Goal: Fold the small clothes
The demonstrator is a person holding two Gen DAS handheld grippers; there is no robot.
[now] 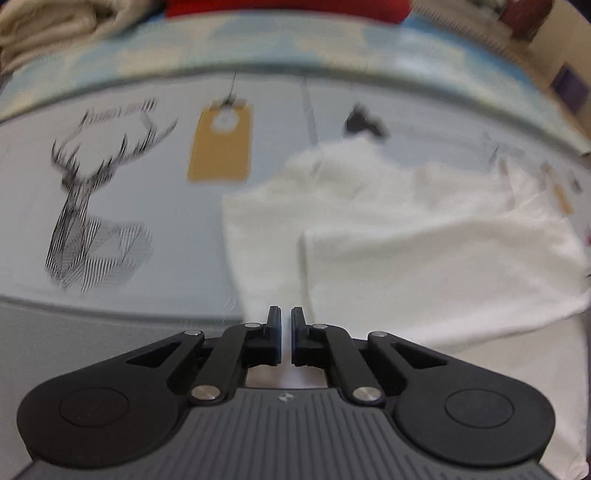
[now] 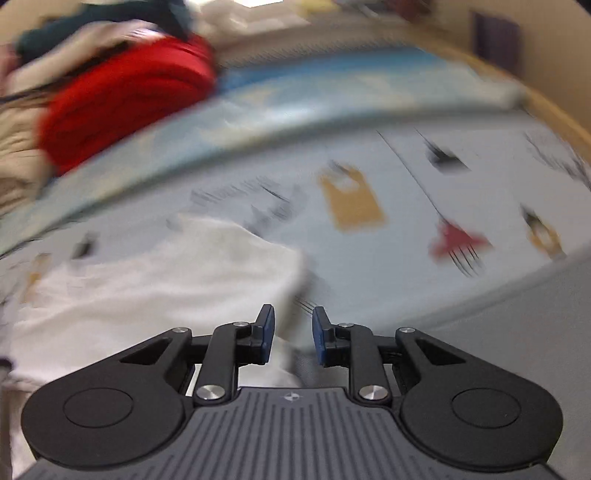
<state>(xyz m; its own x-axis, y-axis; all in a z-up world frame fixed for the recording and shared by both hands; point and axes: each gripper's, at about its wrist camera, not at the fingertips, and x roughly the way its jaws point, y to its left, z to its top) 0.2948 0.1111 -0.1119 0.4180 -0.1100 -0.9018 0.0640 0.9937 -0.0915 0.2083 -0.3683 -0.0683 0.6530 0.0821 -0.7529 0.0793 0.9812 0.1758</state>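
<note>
A small white garment [image 1: 424, 240] lies partly folded on a pale blue printed sheet [image 1: 166, 206]. My left gripper [image 1: 286, 317] is nearly shut, and white cloth shows in the thin gap between its fingers at the garment's near left edge. In the right wrist view the same white garment [image 2: 155, 280] lies to the left. My right gripper [image 2: 293, 321] is open with a narrow gap at the garment's right edge, and holds nothing that I can see. Both views are blurred.
The sheet has a deer print [image 1: 92, 206], a brown tag print [image 1: 221, 144] and a red rake print [image 2: 458, 243]. A red cloth pile [image 2: 122, 99] and beige clothes [image 1: 48, 29] lie at the back. The grey bed edge [image 2: 517, 332] is near.
</note>
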